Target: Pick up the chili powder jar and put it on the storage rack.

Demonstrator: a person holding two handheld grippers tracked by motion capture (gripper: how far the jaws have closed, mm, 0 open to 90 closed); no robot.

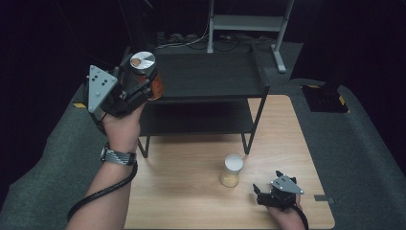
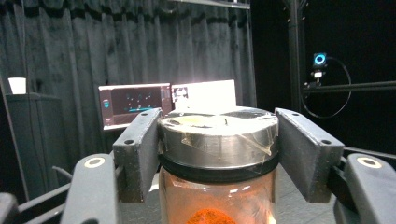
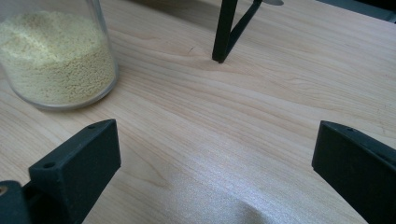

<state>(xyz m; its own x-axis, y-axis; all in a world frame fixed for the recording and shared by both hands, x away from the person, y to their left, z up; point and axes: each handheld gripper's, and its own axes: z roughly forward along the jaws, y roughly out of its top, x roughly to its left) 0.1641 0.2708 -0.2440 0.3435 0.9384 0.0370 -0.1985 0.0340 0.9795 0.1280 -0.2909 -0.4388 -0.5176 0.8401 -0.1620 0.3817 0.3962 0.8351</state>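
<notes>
Above the top shelf of the black rack [image 1: 210, 76], at its left end, the left gripper [image 1: 139, 86] holds a glass jar of orange powder [image 1: 146, 76], its jaws clamped on either side of the jar just under the metal lid [image 2: 218, 133]; gripping high on the neck keeps the jar upright and leaves its base free, which suits setting it down on the shelf or lifting it off. Tape crosses the lid, presumably to keep it shut during handling. Well in front of the rack, on the wooden table [image 1: 191, 158], stands a second jar of pale yellow grains [image 1: 231, 171] with a white lid, just beyond the rack's right front leg [image 3: 224, 32]. To the right of that jar, near the table's front edge, the right gripper [image 1: 261, 190] rests low over the wood, jaws spread wide and grasping nothing, probably waiting its turn at the yellow jar.
</notes>
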